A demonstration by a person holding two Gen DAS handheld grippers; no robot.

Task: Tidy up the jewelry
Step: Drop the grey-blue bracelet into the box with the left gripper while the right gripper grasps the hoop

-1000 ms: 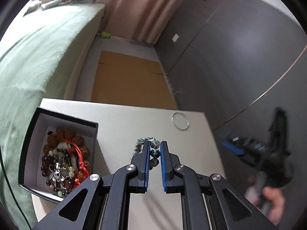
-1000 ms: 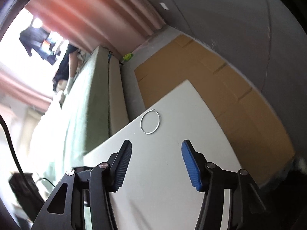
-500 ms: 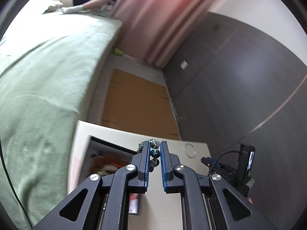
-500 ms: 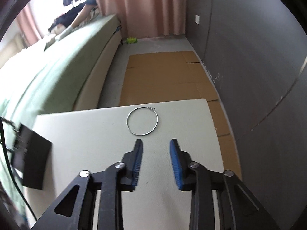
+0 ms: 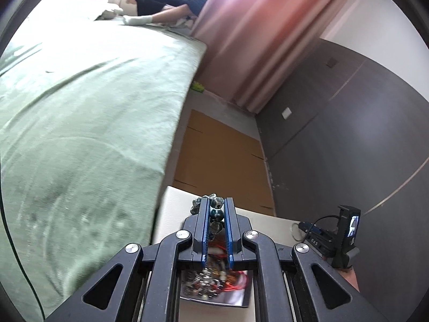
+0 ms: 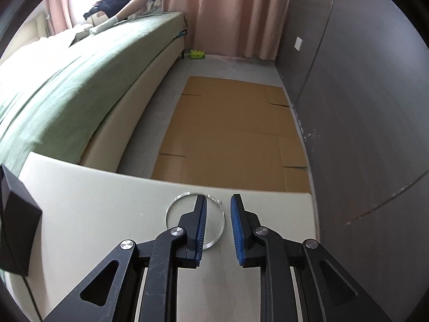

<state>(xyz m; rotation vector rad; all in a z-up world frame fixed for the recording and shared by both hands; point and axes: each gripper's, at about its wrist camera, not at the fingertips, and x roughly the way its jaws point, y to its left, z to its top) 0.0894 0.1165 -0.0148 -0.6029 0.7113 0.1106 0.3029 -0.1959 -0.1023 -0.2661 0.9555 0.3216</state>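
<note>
My left gripper (image 5: 215, 207) is shut on a dark green bead bracelet (image 5: 215, 212) and holds it in the air above the black jewelry box (image 5: 214, 292), which holds several bead strings and red cord. My right gripper (image 6: 217, 204) is open low over the white table (image 6: 107, 209), its fingers astride the right side of a thin silver ring bangle (image 6: 171, 206). The box's black corner (image 6: 16, 214) shows at the left in the right wrist view. The right gripper shows at the right in the left wrist view (image 5: 319, 230).
A green-covered bed (image 6: 67, 86) runs along the left of the table. Flat cardboard (image 6: 233, 134) lies on the floor beyond the table's far edge. A dark wall (image 6: 362, 107) stands on the right, pink curtains (image 6: 228, 13) at the back.
My left gripper has lifted the bead bracelet off the table and carried it left over the box. My right gripper has narrowed and moved down to the silver bangle.
</note>
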